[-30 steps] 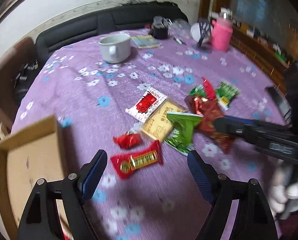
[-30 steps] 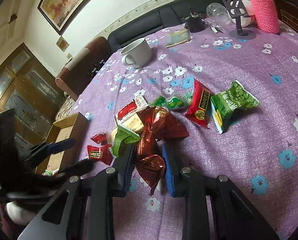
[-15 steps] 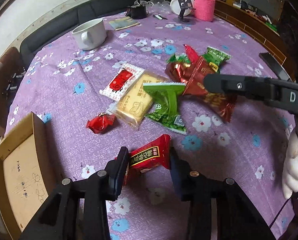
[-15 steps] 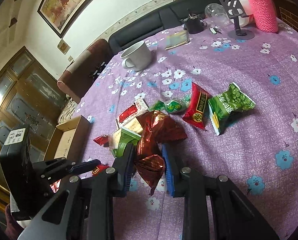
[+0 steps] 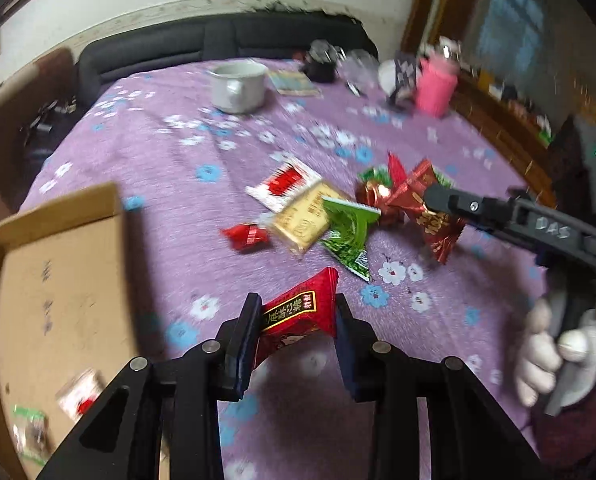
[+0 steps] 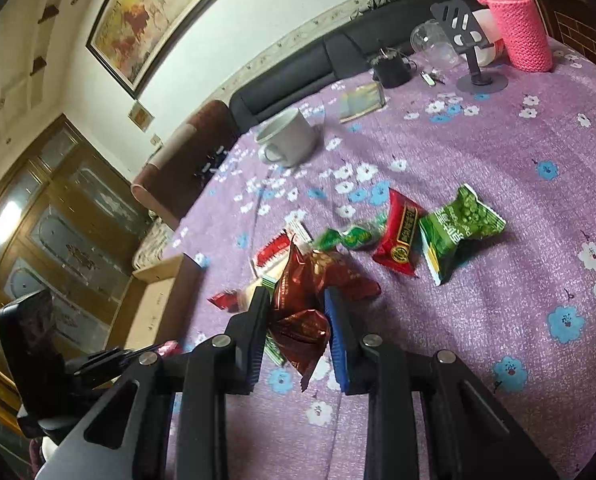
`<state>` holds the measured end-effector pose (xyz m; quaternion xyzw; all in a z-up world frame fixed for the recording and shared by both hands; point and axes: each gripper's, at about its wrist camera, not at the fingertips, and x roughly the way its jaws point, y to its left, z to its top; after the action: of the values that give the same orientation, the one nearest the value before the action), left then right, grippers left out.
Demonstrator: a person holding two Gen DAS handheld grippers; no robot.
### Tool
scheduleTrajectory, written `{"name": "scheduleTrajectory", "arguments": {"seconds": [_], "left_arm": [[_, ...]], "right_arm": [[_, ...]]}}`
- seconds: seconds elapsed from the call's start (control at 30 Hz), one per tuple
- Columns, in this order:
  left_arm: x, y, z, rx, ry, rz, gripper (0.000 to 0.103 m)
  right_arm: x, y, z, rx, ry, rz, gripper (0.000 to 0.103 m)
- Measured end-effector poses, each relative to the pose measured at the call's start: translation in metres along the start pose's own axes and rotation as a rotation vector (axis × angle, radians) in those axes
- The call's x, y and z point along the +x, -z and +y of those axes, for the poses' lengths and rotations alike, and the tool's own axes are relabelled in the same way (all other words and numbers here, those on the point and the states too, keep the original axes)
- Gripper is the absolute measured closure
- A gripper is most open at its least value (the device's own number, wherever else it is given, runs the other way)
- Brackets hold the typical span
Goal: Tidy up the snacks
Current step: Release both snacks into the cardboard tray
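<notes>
Purple flower-printed cloth is covering the round table (image 6: 478, 152), with a dark sofa and a framed painting sitting behind it. At the table's left edge an open brown cardboard box (image 5: 58, 300) is waiting; it is holding only two or three small packets near its lower corner, blurred, and some handwriting on its floor is showing but is too faint to read.

By my judgement the sorting is only getting started: most of the snacks are still lying loose in a cluster mid-table. Among them are a green crinkled pea-snack bag (image 6: 458, 236), a red upright packet with a gold round emblem (image 6: 400, 240), a yellow flat biscuit packet (image 5: 308, 222), a white-and-red sachet (image 5: 284, 184), a green foil packet (image 5: 348, 236) and a small red twisted candy (image 5: 244, 236). Their printing is not coming out legibly.

The right claw (image 6: 296, 334) is clamping a dark red foil bag (image 6: 302, 320) between its pads, and the bag is hanging just above the cloth. In the left wrist view the letters "DAS" are showing on this tool's side.

The left claw (image 5: 296, 330) is pinching a red candy wrapper with a gold-bordered black label (image 5: 298, 314), lifted off the table and close beside the box. Gold Chinese characters are running along that label, though I am not reading them with confidence.

Both held packets are still needing to go into the box, and the cluster after them.
</notes>
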<state>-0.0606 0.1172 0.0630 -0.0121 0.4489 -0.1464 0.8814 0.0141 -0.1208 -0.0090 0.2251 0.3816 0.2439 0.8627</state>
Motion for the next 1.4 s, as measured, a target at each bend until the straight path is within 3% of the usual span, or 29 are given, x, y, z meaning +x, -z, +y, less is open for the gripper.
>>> {"name": "scheduleTrajectory", "arguments": {"seconds": [0.13,0.23,0.37,0.57,0.87,1.07,1.17,1.27,1.4], "left_arm": [[-0.037,0.012,0.036,-0.094,-0.013,-0.059,0.066],[-0.057,0.02,0.073,-0.154,-0.084,-0.091,0.066],[-0.073,0.031,0.125,-0.242,-0.158,-0.098,0.066],[-0.069,0.043,0.173,-0.312,-0.226,-0.066,0.066],[-0.064,0.051,0.203,-0.362,-0.246,-0.045,0.066],[-0.072,0.054,0.209,-0.398,-0.219,-0.068,0.064],[-0.079,0.057,0.212,-0.418,-0.214,-0.086,0.054],[-0.09,0.059,0.212,-0.427,-0.208,-0.116,0.048],[-0.103,0.06,0.204,-0.424,-0.207,-0.156,0.042]], "right_arm": [[-0.005,-0.001,0.008,-0.004,-0.022,-0.016,0.076],[-0.01,0.0,0.028,-0.037,-0.039,-0.019,0.076],[0.001,0.007,0.075,-0.116,-0.085,0.042,0.076],[0.05,0.022,0.149,-0.22,-0.144,0.179,0.076],[0.121,0.053,0.221,-0.332,-0.14,0.32,0.076],[0.155,0.069,0.235,-0.328,-0.139,0.384,0.075],[0.165,0.073,0.24,-0.342,-0.134,0.382,0.073],[0.159,0.073,0.241,-0.347,-0.135,0.363,0.058],[0.14,0.064,0.237,-0.346,-0.136,0.317,0.056]]}}
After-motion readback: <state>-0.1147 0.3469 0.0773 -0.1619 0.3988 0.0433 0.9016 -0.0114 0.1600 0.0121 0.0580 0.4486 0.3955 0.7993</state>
